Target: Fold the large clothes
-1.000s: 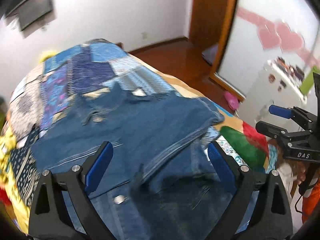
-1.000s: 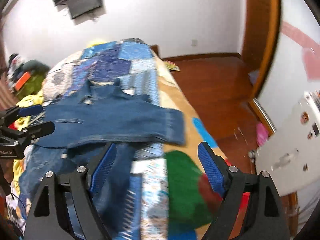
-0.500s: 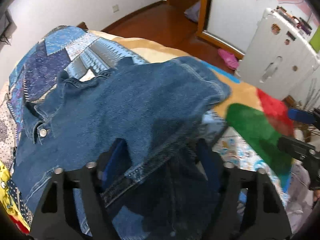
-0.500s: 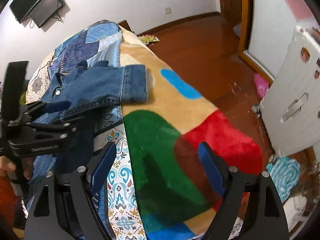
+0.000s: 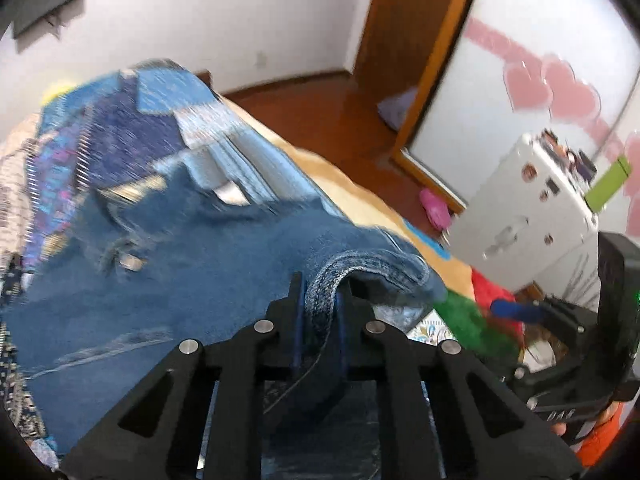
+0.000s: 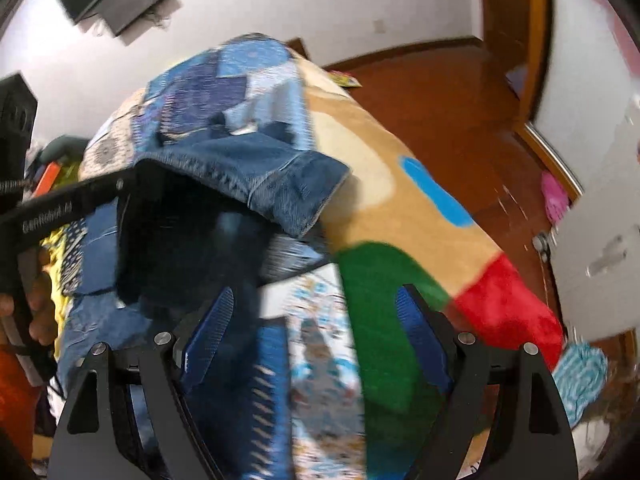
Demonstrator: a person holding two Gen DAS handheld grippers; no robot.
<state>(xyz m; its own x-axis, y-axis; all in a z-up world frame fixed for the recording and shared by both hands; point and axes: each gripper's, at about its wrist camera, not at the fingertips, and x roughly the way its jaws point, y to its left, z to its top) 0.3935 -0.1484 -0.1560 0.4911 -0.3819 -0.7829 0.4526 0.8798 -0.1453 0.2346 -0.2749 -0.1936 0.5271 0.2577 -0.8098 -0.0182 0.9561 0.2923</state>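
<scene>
Your left claw (image 5: 318, 312) is closing on the cuff hem of the denim jacket (image 5: 168, 280) spread on the bed (image 6: 360, 152), likely to fold the sleeve; right claw (image 6: 316, 328) gapes empty nearby.

A bed (image 6: 360, 148) fills the middle of both views, covered by a tan blanket (image 6: 400, 200) with blue, green and red patches. Over its far end lies a patchwork quilt (image 5: 120, 136) in blues and purples. Beyond the bed, a dark screen (image 6: 116, 0) hangs on the white wall (image 5: 200, 20). The floor (image 6: 440, 96) is glossy reddish-brown wood. A wooden door frame (image 5: 436, 60) stands to the right, beside a frosted panel (image 5: 520, 40) with pink heart shapes. A white cabinet (image 5: 528, 208) sits near the bed's corner, with a green object (image 5: 608, 184) on top. A pink slipper (image 5: 434, 204) lies on the floor nearby.
</scene>
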